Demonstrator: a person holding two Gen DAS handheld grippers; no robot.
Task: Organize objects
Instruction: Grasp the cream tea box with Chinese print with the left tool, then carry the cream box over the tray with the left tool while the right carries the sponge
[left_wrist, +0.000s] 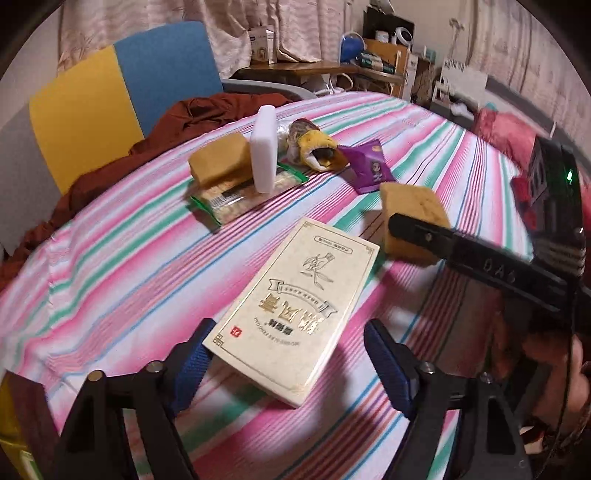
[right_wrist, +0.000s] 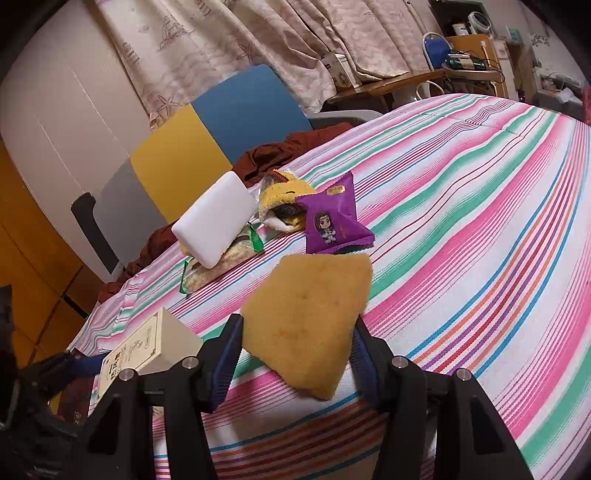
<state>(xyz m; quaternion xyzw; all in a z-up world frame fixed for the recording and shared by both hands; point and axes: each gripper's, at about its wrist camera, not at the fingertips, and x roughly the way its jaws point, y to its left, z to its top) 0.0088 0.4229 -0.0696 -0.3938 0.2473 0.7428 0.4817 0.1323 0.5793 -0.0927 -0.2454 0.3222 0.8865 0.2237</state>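
Right wrist view: right gripper (right_wrist: 295, 354) fingers (right_wrist: 225, 360) closed partway onto a yellow sponge (right_wrist: 308, 317), pads pressing its two sides, sponge tilted and lifted off the striped bedsheet (right_wrist: 461, 221). In the left wrist view the same sponge (left_wrist: 413, 218) sits at the tip of the right gripper's black finger (left_wrist: 421, 232), held above the sheet, just beside the far right corner of the cream box (left_wrist: 295, 306).

Left gripper (left_wrist: 291, 354) fingers (left_wrist: 192, 354) spread wide, jaws standing on either side of the cream box's near end. Left pad looks to touch or nearly touch the box's near left corner; right pad (left_wrist: 388, 365) is apart from it, with sheet showing between. No grip on the box. The box lies flat on the bedsheet (left_wrist: 110, 266), gold print facing up; in the right wrist view it shows at lower left (right_wrist: 147, 347).

Further back, a cluster: a second yellow sponge (left_wrist: 221, 158) resting on a green snack packet (left_wrist: 236, 199), a white block (left_wrist: 264, 147) standing upright on the same packet, a yellow cloth bundle (left_wrist: 314, 147) behind it, a purple snack packet (left_wrist: 369, 168) just right of that. Purple packet (right_wrist: 332, 221) lies near the held sponge, apart from it. Brown cloth (left_wrist: 207, 110) heaped at the bed's far edge by a blue and yellow chair (left_wrist: 129, 81).
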